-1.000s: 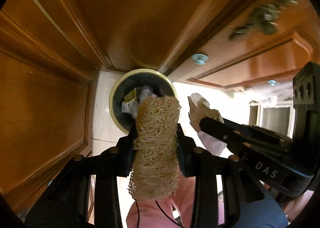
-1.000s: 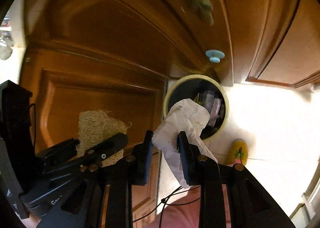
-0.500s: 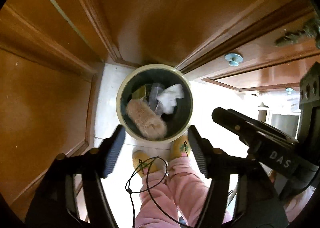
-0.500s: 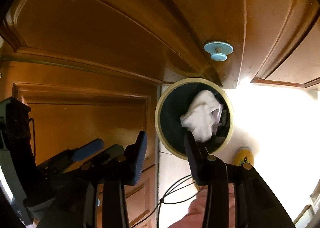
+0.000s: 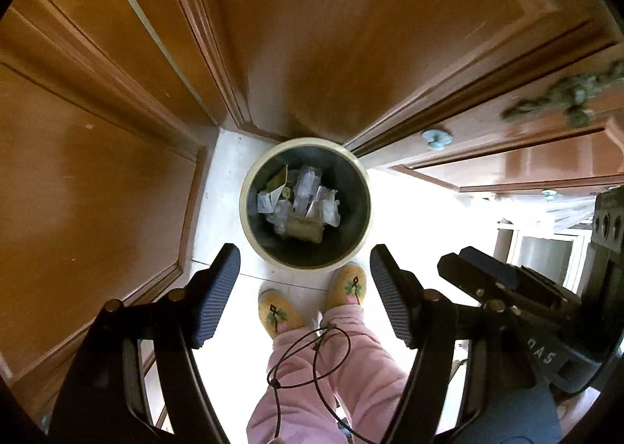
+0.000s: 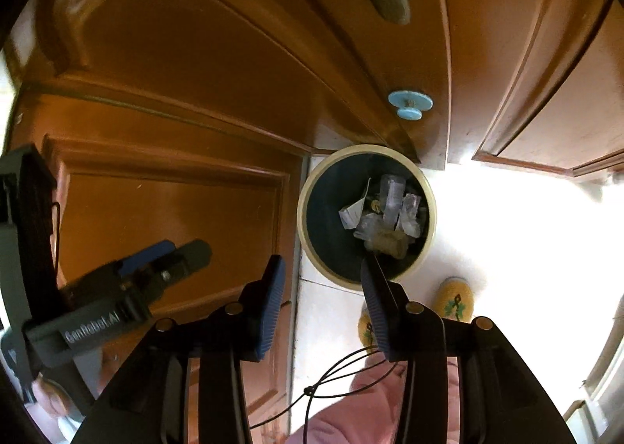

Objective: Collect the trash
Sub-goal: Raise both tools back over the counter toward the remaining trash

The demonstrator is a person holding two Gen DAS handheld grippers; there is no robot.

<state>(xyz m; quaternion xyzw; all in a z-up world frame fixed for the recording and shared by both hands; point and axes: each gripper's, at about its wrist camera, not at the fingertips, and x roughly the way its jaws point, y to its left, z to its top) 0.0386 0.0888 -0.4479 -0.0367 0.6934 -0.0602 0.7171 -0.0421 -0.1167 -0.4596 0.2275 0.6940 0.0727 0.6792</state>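
The left gripper (image 5: 304, 268) points down toward the floor with its jaws spread wide and nothing between them; they have just been opening. Below and between its fingers stand the person's pink trouser legs (image 5: 331, 377) and yellow slippers (image 5: 279, 313), with a thin black cord (image 5: 308, 354) looped over the knees. The right gripper (image 6: 321, 282) is likewise released, its jaws parted and empty after just opening, tilted toward the floor from the side; its right finger overlaps the near rim of the bin in the right wrist view.

Just past the fingertips of both grippers sits the round trash bin (image 5: 246, 225), cream-rimmed and dark inside, on the pale tiled floor (image 5: 218, 218). The loofah sponge (image 5: 306, 227) lies at the bottom of the bin, on the side nearest the slippers, well clear of either pair of jaws. The crumpled paper (image 5: 327, 208) lies beside it among clear wrappers and a yellowish carton.

Behind the bin rise brown wooden cabinet doors (image 5: 351, 34), one with a pale blue knob (image 6: 409, 104).
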